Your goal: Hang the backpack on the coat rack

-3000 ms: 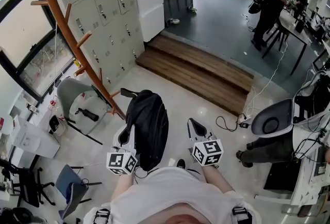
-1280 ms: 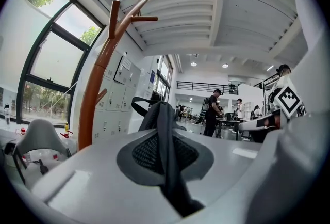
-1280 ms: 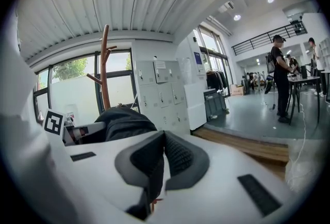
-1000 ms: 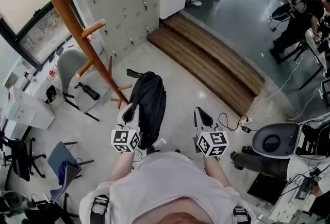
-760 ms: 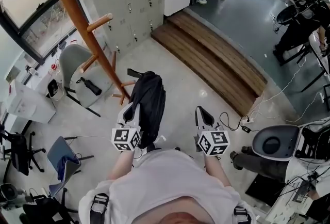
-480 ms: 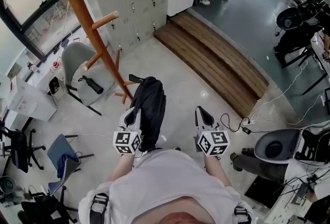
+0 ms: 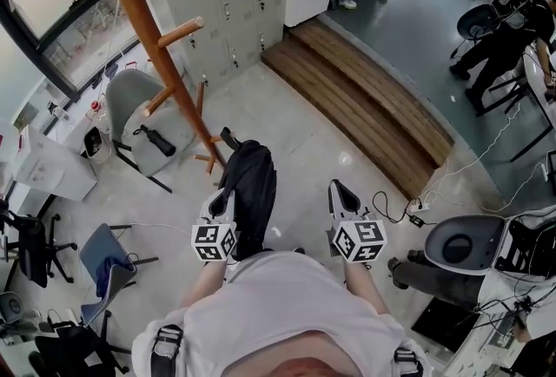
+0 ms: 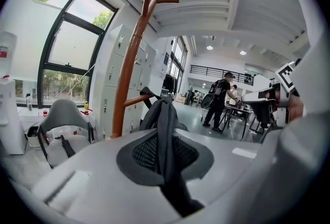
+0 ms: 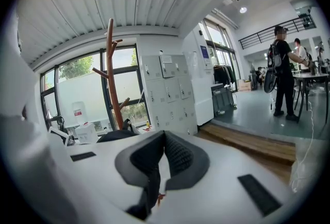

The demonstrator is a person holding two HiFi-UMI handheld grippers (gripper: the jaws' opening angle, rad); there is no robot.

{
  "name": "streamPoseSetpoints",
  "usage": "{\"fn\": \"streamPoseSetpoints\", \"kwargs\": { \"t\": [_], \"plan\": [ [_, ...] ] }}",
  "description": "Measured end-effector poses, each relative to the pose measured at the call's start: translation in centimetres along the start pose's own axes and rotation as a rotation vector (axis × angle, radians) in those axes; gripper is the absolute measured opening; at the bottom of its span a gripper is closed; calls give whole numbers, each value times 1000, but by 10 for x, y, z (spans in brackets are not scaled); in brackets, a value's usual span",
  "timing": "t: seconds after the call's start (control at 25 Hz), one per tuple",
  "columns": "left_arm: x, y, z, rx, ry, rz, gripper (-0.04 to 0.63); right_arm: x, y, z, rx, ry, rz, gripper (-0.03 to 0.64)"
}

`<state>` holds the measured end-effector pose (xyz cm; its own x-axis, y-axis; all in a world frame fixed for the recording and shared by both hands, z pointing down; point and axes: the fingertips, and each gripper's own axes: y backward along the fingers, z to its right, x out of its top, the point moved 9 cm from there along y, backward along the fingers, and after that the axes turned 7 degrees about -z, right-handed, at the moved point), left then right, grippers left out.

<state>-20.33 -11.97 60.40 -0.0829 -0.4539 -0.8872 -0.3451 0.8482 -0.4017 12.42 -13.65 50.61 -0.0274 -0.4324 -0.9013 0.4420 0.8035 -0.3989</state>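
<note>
One strap gripped, pegs above and to the left

Left gripper (image 7: pixel 218 200) was pinched tight on a dark strap (image 8: pixel 164 130) of the backpack (image 7: pixel 252 193); the bag hung lengthwise, downward, near the foot of the coat rack (image 7: pixel 139 23), on the person's side of it; the nearest free peg (image 7: pixel 181 33) stood higher up the rack, so the coming move looked like a lift up and toward it; the left hand was the nearer to the rack; right gripper (image 7: pixel 341 195), farther from the rack, had its jaws together on nothing; the backpack's contents could not be seen.
</note>
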Motion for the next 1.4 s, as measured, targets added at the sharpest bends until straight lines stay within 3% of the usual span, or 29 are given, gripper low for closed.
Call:
{"fn": "streamPoseSetpoints", "kwargs": {
  "t": [0.64, 1.04, 1.4],
  "plan": [
    [-48, -20, -40, 110, 108, -133, 31, -1, -3, -2, -1, -9, -3, 9],
    [-67, -47, -51, 138, 56, -260, 32, -3, -1, 4, -15, -27, -12, 9],
    [-64, -72, -38, 92, 21, -439, 35, -8, 8, 6, -13, -51, -2, 9]
  ]
}}
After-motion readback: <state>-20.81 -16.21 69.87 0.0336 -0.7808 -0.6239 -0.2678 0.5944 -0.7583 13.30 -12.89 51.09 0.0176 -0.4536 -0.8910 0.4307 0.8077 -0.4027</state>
